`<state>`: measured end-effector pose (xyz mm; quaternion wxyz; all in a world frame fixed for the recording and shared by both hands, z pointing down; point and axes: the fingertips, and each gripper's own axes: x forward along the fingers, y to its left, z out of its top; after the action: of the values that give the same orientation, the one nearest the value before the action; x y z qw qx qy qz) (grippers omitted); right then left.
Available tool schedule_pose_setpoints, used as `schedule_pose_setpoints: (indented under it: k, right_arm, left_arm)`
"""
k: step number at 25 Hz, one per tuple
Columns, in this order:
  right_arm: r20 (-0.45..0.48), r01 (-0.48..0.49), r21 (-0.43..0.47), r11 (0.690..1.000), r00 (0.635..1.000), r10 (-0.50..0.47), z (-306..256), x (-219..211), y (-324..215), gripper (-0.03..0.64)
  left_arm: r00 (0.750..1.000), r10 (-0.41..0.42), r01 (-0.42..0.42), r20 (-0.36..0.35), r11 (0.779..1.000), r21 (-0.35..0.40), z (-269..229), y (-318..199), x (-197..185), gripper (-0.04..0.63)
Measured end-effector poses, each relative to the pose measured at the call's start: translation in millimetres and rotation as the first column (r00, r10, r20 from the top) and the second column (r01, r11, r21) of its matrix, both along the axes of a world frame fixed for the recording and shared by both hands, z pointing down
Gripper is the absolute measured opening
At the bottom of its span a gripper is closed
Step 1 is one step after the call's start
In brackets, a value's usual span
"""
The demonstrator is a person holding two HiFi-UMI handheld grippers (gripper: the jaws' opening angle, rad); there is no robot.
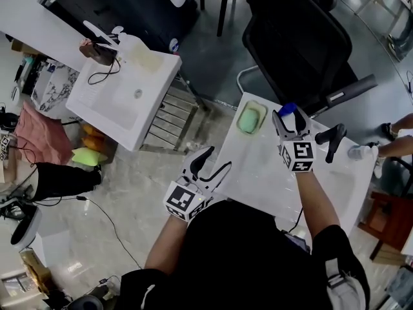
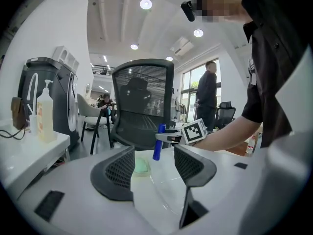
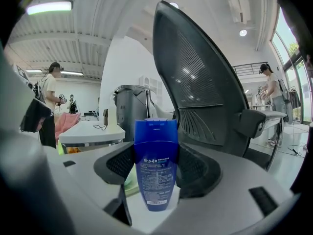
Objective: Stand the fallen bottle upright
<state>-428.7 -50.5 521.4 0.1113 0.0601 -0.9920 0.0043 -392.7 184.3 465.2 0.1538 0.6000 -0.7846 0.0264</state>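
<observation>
A blue bottle (image 3: 156,163) with a flat cap on top stands upright between the jaws of my right gripper (image 3: 155,173), whose ribbed pads press its two sides. In the head view the bottle's blue cap (image 1: 288,110) shows above the right gripper (image 1: 292,123), over the far part of the white table (image 1: 271,173). From the left gripper view the bottle (image 2: 159,142) leans slightly, its base close to the tabletop; whether it touches I cannot tell. My left gripper (image 1: 208,165) hovers at the table's near left edge, open, with nothing between its fingers (image 2: 115,173).
A green soap dish (image 1: 251,118) lies on the table left of the bottle. A black office chair (image 1: 297,44) stands behind the table. A clear bottle (image 1: 361,152) sits at the table's right edge. Another white table (image 1: 122,89) with a pump bottle stands to the left.
</observation>
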Motion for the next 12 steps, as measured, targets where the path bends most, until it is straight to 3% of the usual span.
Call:
schedule_pose_setpoints:
  k: [5, 7, 12]
  right_arm:
    - [-0.031, 0.027, -0.016, 1.000, 0.999, -0.028, 4.8, -5.9, 4.3, 0.284]
    - [-0.042, 0.039, -0.037, 0.999, 0.998, -0.041, 9.2, -4.8, 6.3, 0.319]
    - [-0.050, 0.037, -0.008, 0.999, 0.998, -0.037, 9.2, -4.4, 7.6, 0.330]
  left_arm:
    - [1.000, -0.012, 0.012, 0.003, 1.000, -0.002, -1.4, 2.9, -2.3, 0.265]
    - [1.000, -0.016, 0.016, 0.004, 1.000, -0.002, -1.7, 5.0, -2.8, 0.265]
    - [1.000, -0.018, 0.018, 0.009, 1.000, -0.002, -1.6, 9.9, -6.3, 0.265]
